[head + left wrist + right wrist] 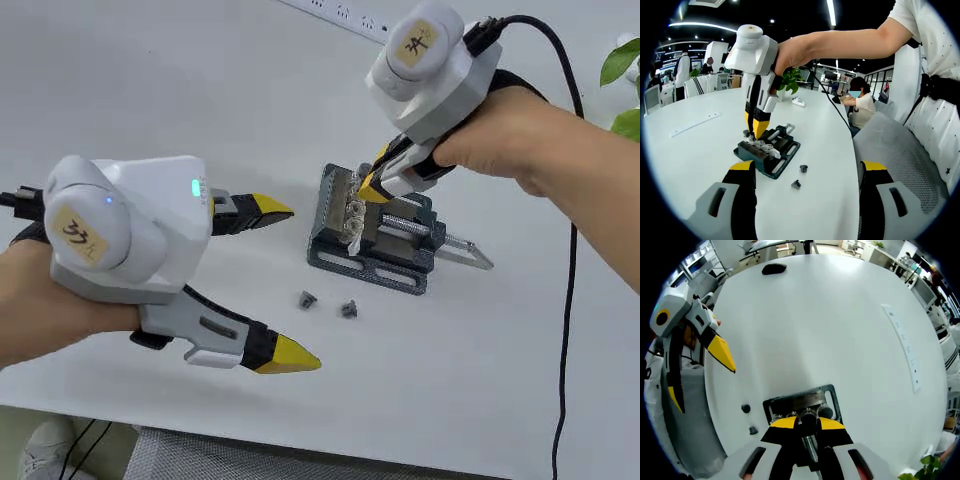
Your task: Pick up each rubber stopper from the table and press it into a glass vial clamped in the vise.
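The right gripper [372, 190] stands over the vials [355, 212] clamped in the vise [380, 262]. Its jaws are clenched, seemingly on a stopper [808, 416] being pressed in, though the close view is too crowded to be sure. The left gripper [283, 282] hovers nearby, jaws released and wide, holding nothing. Two stoppers [307, 298] lie on the table [200, 100] just beside the vise, so at least those two are left to fit.

One dark grey rubber stopper [307, 298] lies loose on the white worktop [200, 120], near a second stopper [349, 309] of the same type. Both lie just in front of the vise [365, 265]. The dark vise sits flat and clamps a row of clear glass vials [354, 212], upright.
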Tool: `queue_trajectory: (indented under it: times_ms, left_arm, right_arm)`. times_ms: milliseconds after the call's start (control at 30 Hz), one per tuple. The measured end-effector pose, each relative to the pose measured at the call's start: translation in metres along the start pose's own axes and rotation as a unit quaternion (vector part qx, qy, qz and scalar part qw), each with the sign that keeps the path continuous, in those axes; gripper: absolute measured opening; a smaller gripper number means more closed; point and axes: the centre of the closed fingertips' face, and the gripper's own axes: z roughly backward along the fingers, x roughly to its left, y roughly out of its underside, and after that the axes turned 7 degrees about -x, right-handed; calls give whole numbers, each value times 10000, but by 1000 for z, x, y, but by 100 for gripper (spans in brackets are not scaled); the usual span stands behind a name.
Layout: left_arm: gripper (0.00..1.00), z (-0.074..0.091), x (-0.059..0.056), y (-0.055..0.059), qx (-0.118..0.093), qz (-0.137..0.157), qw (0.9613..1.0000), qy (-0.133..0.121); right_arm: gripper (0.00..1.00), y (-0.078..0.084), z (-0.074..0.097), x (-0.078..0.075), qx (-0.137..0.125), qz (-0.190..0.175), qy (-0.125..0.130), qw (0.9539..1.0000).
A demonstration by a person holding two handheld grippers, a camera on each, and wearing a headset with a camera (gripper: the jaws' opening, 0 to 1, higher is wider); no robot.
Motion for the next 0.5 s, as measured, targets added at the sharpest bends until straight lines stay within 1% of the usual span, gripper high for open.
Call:
queue_trajectory:
  times_ms: [167,267,333,433,500]
  left_arm:
    - [84,1,1,0,10,0,10000,5]
    - [84,1,1,1,22,-5,10000,7]
    - [84,1,1,1,25,-8,10000,6]
    - [84,1,0,0,35,-5,10000,14]
    - [84,0,0,-1,38,-13,10000,21]
  right_arm:
    - [11,0,8,0,-102,-78,20,9999]
    - [9,0,13,-1,-188,-98,41,9998]
    - [8,2,16,-4,-256,-128,89,9996]
    - [5,6,22,-4,-326,-161,163,9992]
    - [4,5,20,-5,-399,-207,157,9989]
